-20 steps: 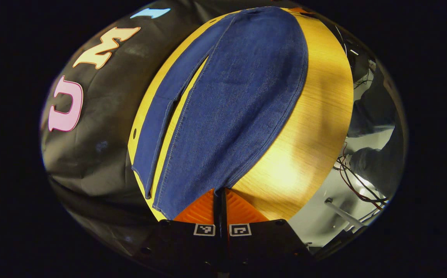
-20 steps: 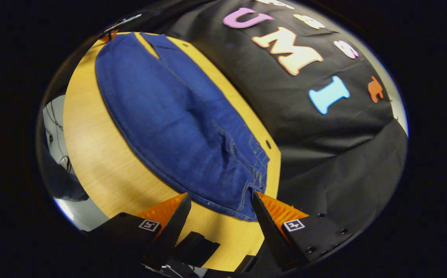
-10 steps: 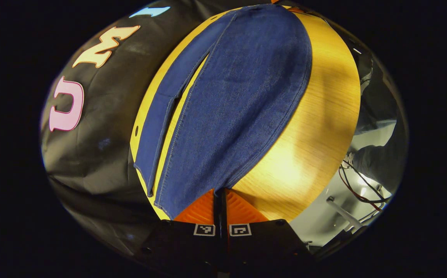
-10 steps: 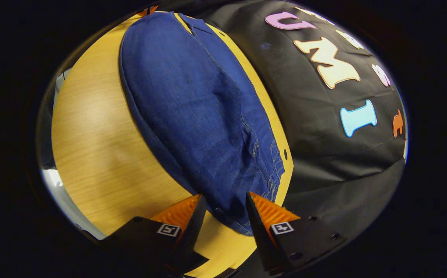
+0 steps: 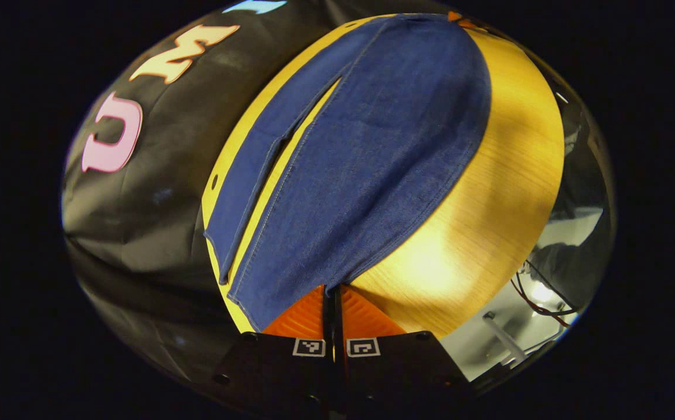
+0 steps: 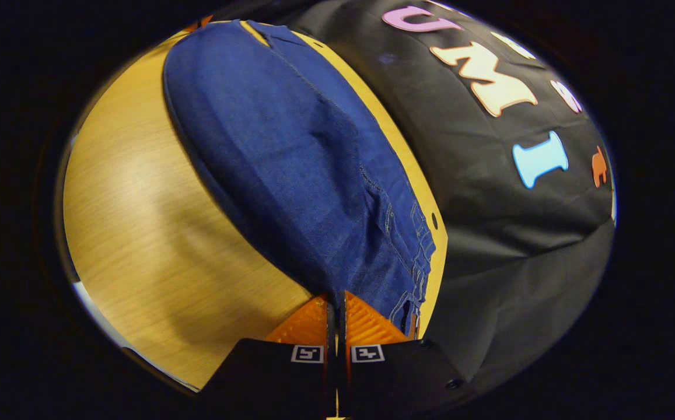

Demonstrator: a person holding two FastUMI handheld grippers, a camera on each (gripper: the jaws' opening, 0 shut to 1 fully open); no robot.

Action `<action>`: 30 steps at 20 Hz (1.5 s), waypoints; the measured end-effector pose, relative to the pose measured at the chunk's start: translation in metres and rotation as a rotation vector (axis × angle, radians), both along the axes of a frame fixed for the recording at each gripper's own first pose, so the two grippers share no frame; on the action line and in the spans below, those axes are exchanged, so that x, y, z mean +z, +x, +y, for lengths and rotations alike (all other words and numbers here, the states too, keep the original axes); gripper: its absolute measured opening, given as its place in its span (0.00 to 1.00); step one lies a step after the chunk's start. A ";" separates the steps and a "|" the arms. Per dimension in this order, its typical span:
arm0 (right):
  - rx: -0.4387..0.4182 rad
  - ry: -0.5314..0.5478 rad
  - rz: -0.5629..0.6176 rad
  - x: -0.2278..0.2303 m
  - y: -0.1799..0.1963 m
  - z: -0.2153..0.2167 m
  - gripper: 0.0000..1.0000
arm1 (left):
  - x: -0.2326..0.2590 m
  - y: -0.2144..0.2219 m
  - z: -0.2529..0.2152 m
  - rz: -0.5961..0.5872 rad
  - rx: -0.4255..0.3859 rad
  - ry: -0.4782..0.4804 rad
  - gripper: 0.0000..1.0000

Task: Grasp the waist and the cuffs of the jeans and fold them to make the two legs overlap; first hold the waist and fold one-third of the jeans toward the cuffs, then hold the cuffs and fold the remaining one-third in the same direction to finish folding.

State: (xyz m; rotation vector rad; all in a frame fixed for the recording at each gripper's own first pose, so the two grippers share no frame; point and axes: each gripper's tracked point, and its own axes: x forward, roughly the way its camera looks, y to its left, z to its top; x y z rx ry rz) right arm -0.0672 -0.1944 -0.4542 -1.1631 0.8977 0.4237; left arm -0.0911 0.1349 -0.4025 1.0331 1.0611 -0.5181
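The jeans lie flat along the tabletop, close to the edge by the black cloth, the two legs side by side with a thin strip of wood showing between them. The left gripper is clenched on the near leg's cuff at one end of the table. At the other end, the right gripper is clenched on the waist, its orange fingers pressed together over the denim edge.
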 end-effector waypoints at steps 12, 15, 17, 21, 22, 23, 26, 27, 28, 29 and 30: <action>-0.131 0.104 -0.260 0.080 0.092 0.028 0.03 | 0.073 0.097 0.008 -0.227 0.279 -0.103 0.00; -0.196 0.166 -0.344 0.095 0.137 0.038 0.03 | 0.084 0.137 0.006 -0.290 0.349 -0.124 0.00; -0.235 0.208 -0.396 0.097 0.168 0.044 0.03 | 0.083 0.171 0.005 -0.325 0.394 -0.129 0.00; -0.360 0.308 -0.478 0.084 0.226 0.053 0.03 | 0.072 0.226 0.002 -0.373 0.519 -0.182 0.00; -0.384 0.337 -0.486 0.073 0.242 0.055 0.03 | 0.066 0.238 0.002 -0.378 0.545 -0.190 0.00; -0.397 0.349 -0.486 0.062 0.257 0.056 0.02 | 0.059 0.252 0.001 -0.380 0.564 -0.201 0.00; -0.388 0.356 -0.464 0.025 0.290 0.057 0.02 | 0.032 0.281 -0.002 -0.371 0.631 -0.221 0.00; -0.385 0.354 -0.448 0.009 0.300 0.057 0.02 | 0.021 0.289 -0.003 -0.358 0.655 -0.226 0.00; -0.389 0.355 -0.424 -0.007 0.306 0.057 0.02 | 0.007 0.296 -0.003 -0.343 0.679 -0.227 0.00; -0.397 0.357 -0.396 -0.024 0.311 0.057 0.03 | -0.006 0.298 -0.002 -0.325 0.700 -0.221 0.00; -0.411 0.359 -0.366 -0.039 0.312 0.056 0.02 | -0.020 0.297 0.002 -0.302 0.722 -0.209 0.00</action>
